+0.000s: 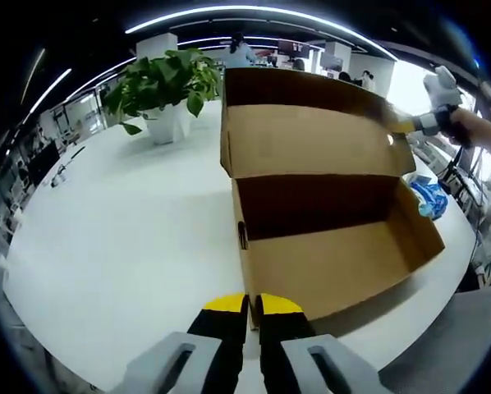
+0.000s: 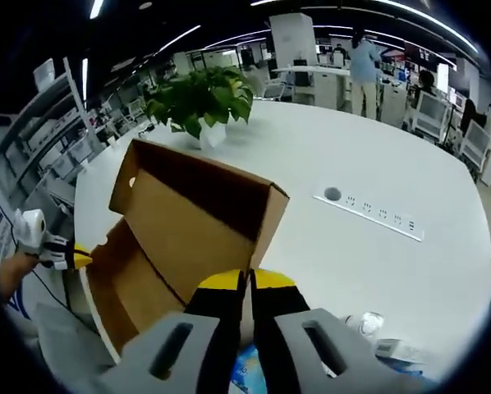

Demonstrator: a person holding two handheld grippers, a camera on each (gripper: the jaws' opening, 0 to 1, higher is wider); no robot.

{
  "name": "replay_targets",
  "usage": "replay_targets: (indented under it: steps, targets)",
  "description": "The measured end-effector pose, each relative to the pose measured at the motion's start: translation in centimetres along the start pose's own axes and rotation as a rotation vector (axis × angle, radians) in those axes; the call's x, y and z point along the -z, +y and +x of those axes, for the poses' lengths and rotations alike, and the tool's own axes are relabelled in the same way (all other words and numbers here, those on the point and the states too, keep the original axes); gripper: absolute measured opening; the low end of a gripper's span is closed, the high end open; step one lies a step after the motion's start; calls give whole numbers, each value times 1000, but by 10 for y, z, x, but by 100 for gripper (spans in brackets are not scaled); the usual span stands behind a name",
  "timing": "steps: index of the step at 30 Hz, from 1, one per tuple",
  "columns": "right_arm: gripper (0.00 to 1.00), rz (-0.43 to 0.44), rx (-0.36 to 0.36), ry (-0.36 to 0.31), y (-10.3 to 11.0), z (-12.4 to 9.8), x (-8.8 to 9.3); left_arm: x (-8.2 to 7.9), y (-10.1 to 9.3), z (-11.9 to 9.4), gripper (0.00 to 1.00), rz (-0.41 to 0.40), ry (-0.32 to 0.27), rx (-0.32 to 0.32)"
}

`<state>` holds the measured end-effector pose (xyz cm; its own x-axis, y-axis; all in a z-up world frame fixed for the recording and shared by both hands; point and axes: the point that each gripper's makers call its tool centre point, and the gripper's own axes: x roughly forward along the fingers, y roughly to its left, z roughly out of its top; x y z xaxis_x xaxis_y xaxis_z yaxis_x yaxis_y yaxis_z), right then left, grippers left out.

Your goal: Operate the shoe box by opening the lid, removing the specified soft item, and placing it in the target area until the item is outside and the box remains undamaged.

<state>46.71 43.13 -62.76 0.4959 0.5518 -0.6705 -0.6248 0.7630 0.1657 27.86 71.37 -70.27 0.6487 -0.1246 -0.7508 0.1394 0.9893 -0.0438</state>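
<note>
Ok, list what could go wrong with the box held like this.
1. The right gripper pinches the rim of the upright lid; pulling it further back could crease or tear the hinge fold.
2. The shoe box sits near the edge of the table, with the left gripper clamped on its front wall; a tug could slide it off.

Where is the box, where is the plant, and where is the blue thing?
shoe box [image 1: 336, 263], left gripper view, on its inner front wall.
plant [image 1: 167, 78], left gripper view, on its green leaves.
blue thing [image 1: 430, 197], left gripper view, on the crumpled part beside the box.
</note>
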Motion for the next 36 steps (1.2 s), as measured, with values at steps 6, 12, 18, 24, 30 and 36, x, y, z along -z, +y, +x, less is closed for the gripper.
replay_targets:
  steps: [6,12,18,24,30,36]
  targets:
    - [1,-17,-1,-29,9,-11,3,0,0,0,4,-7,-3,-1]
    - [1,-23,1,-50,15,-19,6,0,1,0,4,-8,-8,0]
    - [1,-33,6,-69,22,-26,11,0,0,0,4,-8,-13,1]
    - [1,-45,13,-85,30,-33,17,0,0,0,4,-7,-17,4]
    - [1,-72,37,-110,38,-40,25,0,0,0,4,-10,-18,10]
    - [2,-81,55,-133,44,-45,33,0,0,-1,5,-10,-22,16]
